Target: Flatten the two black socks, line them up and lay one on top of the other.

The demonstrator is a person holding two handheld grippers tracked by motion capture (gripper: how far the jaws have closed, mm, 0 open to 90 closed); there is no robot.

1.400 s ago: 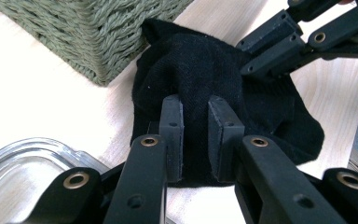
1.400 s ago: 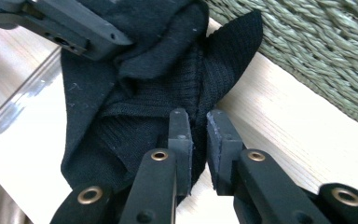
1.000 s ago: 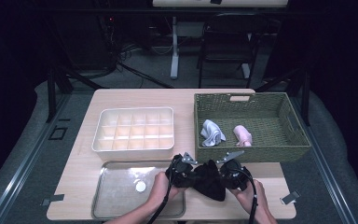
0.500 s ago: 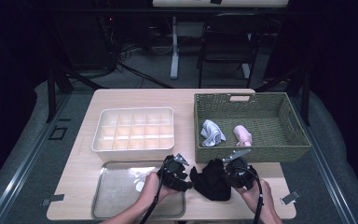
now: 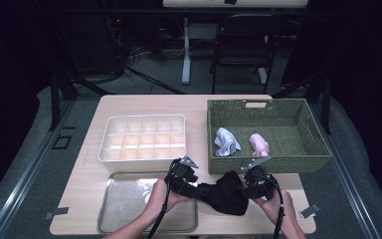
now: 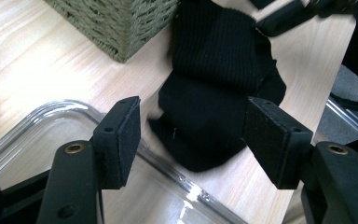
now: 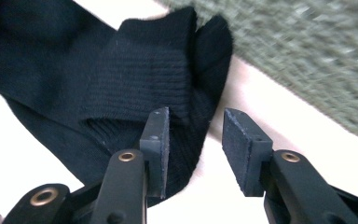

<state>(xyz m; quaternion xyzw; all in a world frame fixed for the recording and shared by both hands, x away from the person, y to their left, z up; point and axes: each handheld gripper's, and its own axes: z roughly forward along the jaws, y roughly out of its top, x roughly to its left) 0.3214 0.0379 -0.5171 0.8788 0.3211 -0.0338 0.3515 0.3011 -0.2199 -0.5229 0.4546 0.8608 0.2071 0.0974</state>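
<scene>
Left gripper (image 5: 191,185): its fingers (image 6: 121,140) stand spread and have just been opening; the black ribbed knitted sock (image 6: 214,98) lies on the tabletop ahead of them, with nothing pinched between the pads.
Right gripper (image 5: 251,186): its fingers (image 7: 156,140) are parted a little and have just been opening; one pad lies against the edge of the sock (image 7: 121,79), the other stands clear over bare wood, so the cloth is not clamped.
Sock: it rests in a bunched heap on the pale wooden tabletop (image 5: 144,104) at the near edge, between the two grippers (image 5: 226,191), just at 6 o'clock from the green woven basket (image 5: 308,122).
Basket contents: a light blue crumpled cloth (image 5: 226,141) and a pink rolled cloth (image 5: 258,144) lie side by side inside it.
White tray: the white plastic divided tray (image 5: 144,139) sits at 9 o'clock from the basket.
Metal tray: the shallow silver metal tray (image 5: 129,199) lies at 6 o'clock from the white one, its rim just beside the sock (image 6: 182,182).
Change from earlier frames: a second ago both grippers were pressed close together on the sock; now they sit apart at its 9 and 3 o'clock ends, the left one lifted slightly, and the sock lies more spread out between them.
</scene>
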